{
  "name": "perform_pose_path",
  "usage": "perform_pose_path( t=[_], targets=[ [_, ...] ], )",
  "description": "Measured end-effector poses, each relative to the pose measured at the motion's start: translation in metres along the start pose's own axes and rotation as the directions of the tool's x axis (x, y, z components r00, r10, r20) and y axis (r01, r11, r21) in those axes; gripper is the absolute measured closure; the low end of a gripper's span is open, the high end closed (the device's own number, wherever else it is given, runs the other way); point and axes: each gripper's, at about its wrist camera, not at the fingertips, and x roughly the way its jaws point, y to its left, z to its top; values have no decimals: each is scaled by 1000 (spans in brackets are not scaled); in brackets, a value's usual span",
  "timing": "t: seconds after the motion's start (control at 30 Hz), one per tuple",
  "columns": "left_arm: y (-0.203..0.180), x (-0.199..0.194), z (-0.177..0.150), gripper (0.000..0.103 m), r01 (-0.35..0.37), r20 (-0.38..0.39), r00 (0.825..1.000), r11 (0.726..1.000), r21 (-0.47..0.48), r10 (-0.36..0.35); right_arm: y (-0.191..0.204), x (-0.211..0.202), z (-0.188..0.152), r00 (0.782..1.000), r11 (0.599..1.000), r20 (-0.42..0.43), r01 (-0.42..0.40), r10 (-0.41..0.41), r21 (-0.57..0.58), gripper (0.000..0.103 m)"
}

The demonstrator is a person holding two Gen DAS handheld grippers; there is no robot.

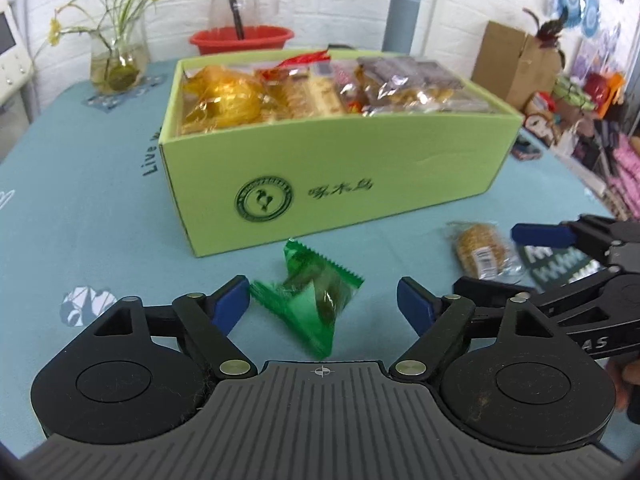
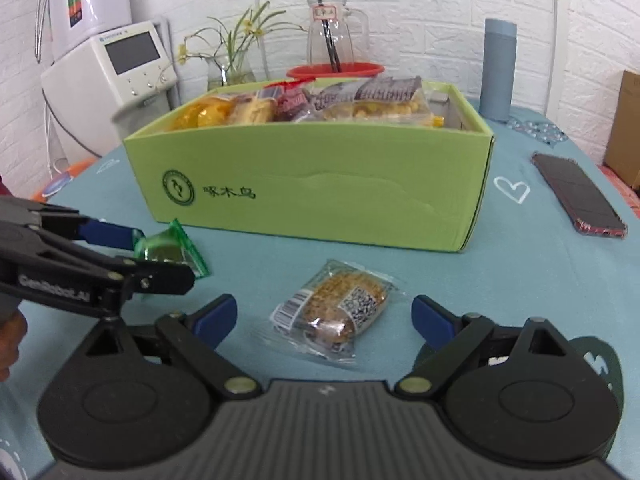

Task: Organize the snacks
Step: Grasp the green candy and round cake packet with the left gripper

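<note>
Reaching for two loose snacks, the left gripper point(image 1: 324, 300) stands apart around the green candy point(image 1: 310, 294) and the right gripper point(image 2: 324, 316) apart around the cracker pack point(image 2: 332, 312) (neither squeezed yet), so both must close, then lift into the green box point(image 2: 312, 184).

2 snacks point(image 2: 332, 314) on table before box point(image 2: 316, 184).

Both hand-held grippers are matte black, each with two round hubs flanking a grey ribbed centre plate marked at twelve o'clock with a small crosshair. Brass-coloured rivets pin the linkage arms. The left gripper point(image 1: 324, 300) and the right gripper point(image 2: 324, 314) carry blue fingertip pads point(image 1: 230, 300). White lettering runs along each gripper's side arm, only partly readable.
</note>
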Motion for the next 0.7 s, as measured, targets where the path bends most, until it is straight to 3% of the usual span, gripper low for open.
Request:
perform_pose_path(
  t=[0.07,0.13,0.17,0.3,0.4,0.57,0.7],
  targets=[
    [2,3,-5,46,-11,0,1000,1000,12,11,4,3,-3,1000,1000,1,0,0,-29,25],
    [-2,3,-8,67,-52,8,999,997,53,52,8,4,-5,1000,998,11,14,-13,-65,34],
    [-3,1,-8,86,-54,11,999,996,66,54,7,2,-4,1000,999,15,-2,3,-52,45],
    [5,-5,-4,89,60,-6,998,998,-22,-60,10,-6,-3,998,998,27,-62,63,-33,46],
    [2,-15,-1,89,76,20,997,996,-44,-75,11,-16,-2,995,996,53,-82,83,-22,46],
    [-5,-50,13,88,146,112,984,988,-51,-139,14,-48,10,977,986,137,-164,164,-9,46],
    [-6,-65,45,87,175,179,970,983,-50,-163,16,-62,42,957,981,217,-187,192,-44,46]
  ],
)
